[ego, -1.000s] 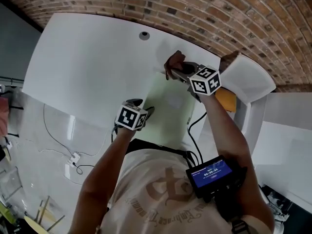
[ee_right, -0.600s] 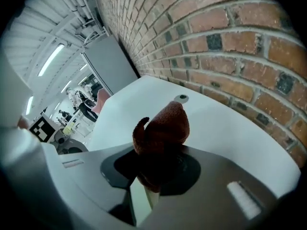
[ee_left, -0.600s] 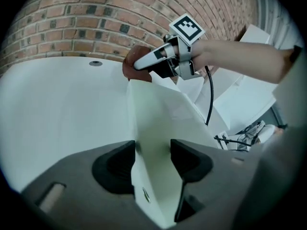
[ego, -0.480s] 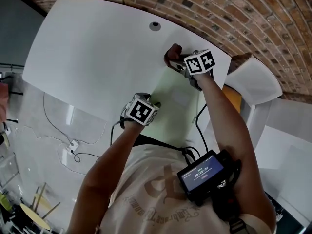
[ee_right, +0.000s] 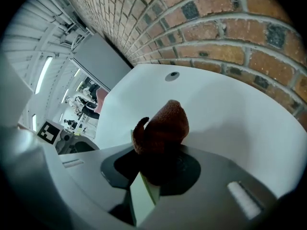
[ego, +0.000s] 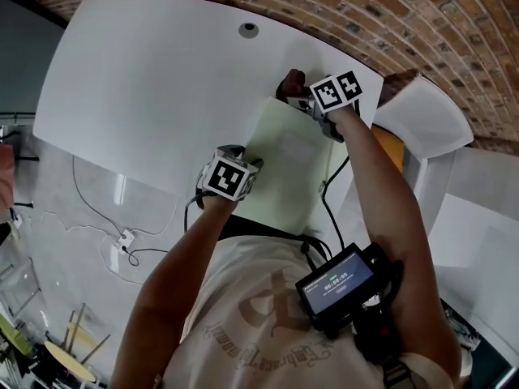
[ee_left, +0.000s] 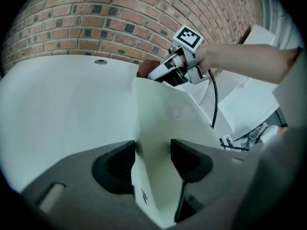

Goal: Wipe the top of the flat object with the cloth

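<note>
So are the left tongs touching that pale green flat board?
Touching. The left gripper view shows the left tongs closed on the pale green flat board, squeezing its near edge from both sides.

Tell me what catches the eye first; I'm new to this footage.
A pale green flat sheet rests on the white table, its near edge clamped by the left hand-held gripper. At its far corner the right hand-held gripper grips a brown cloth, close to a red brick wall.
</note>
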`<state>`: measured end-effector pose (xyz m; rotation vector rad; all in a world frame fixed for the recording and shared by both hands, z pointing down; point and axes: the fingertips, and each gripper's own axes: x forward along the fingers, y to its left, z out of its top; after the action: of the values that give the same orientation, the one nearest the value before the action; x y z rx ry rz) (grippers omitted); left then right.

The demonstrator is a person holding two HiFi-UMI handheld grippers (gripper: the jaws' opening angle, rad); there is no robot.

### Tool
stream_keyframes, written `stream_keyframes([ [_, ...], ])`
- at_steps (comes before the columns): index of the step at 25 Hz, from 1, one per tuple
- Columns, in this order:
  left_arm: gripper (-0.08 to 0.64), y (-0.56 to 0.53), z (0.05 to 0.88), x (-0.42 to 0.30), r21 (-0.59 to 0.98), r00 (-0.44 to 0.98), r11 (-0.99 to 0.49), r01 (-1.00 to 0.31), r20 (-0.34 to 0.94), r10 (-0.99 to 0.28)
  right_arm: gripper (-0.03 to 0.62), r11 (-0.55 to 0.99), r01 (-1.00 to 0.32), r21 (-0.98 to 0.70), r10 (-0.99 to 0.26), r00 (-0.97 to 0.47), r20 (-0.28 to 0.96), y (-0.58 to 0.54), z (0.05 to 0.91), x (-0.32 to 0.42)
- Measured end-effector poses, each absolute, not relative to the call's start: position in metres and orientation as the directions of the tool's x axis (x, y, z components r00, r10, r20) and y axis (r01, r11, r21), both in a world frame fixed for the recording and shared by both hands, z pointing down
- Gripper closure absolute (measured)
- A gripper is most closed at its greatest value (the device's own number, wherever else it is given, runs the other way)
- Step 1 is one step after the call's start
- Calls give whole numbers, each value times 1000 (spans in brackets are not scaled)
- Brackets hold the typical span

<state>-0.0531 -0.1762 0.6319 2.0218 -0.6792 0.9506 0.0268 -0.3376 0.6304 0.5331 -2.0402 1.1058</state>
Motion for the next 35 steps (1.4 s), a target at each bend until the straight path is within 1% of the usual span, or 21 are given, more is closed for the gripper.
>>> stream_keyframes([
  [8,319,-173,634,-55,415,560,-504,-757,811,-172,499,472,-710,-522,-28,-604,796,-306,632,101],
  [18,321,-175,634,-55,391,526,-466,-794,826,-203,499,393,-775,-496,-122,-578,807,-276,629,186],
  [23,322,-172,634,-54,384,523,-463,-799,823,-221,499,376,-800,-468,-193,-561,805,-268,615,209],
  [26,324,-171,633,-53,382,524,-462,-801,820,-231,499,431,-778,-457,-235,-585,776,-280,589,193],
  [29,324,-172,633,-52,380,523,-459,-803,819,-236,499,531,-728,-434,-238,-620,748,-293,562,154],
  [32,324,-173,632,-49,381,522,-457,-804,820,-234,499,618,-664,-421,-212,-657,724,-303,547,103],
  [35,324,-173,631,-48,374,514,-455,-808,825,-235,497,682,-600,-418,-155,-677,720,-306,549,53],
])
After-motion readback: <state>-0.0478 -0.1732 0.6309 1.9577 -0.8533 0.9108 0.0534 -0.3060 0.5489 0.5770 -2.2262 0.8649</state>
